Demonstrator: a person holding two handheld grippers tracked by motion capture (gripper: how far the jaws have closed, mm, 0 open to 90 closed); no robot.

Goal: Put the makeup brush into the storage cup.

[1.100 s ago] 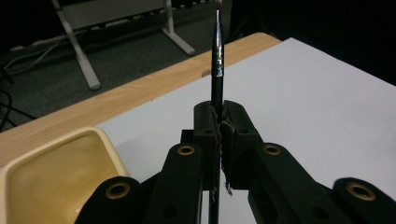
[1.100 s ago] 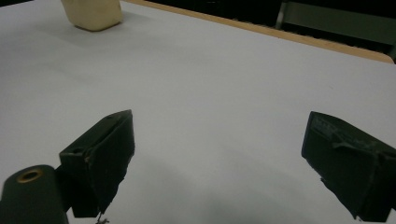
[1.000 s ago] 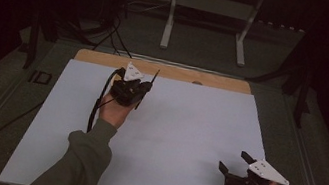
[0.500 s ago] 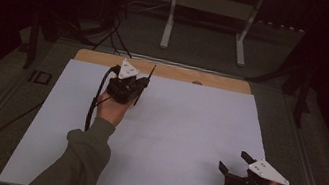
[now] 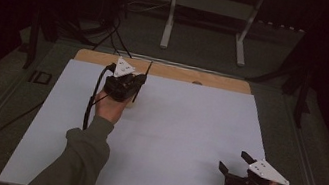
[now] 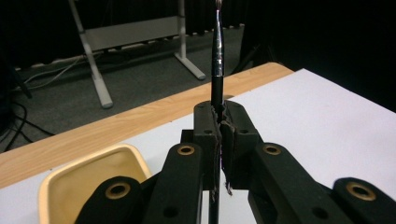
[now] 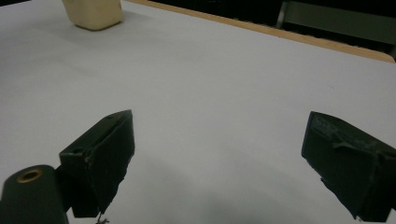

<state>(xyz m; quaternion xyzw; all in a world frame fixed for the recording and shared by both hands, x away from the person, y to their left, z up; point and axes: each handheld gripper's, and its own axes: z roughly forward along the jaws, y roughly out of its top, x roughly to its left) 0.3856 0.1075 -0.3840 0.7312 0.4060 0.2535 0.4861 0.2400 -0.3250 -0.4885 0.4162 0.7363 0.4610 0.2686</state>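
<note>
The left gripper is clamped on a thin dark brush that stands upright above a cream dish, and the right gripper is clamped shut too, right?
Not quite. The right gripper is open, its jaws wide apart with nothing between them, as the right gripper view shows. The left gripper does clamp the brush above the cream dish.

brush [image 6: 217, 65] | thin, dark handle | upright | clamped above cream dish [image 6: 88, 179]

No text, label, brand, number or sign can be read anywhere in these pictures.
</note>
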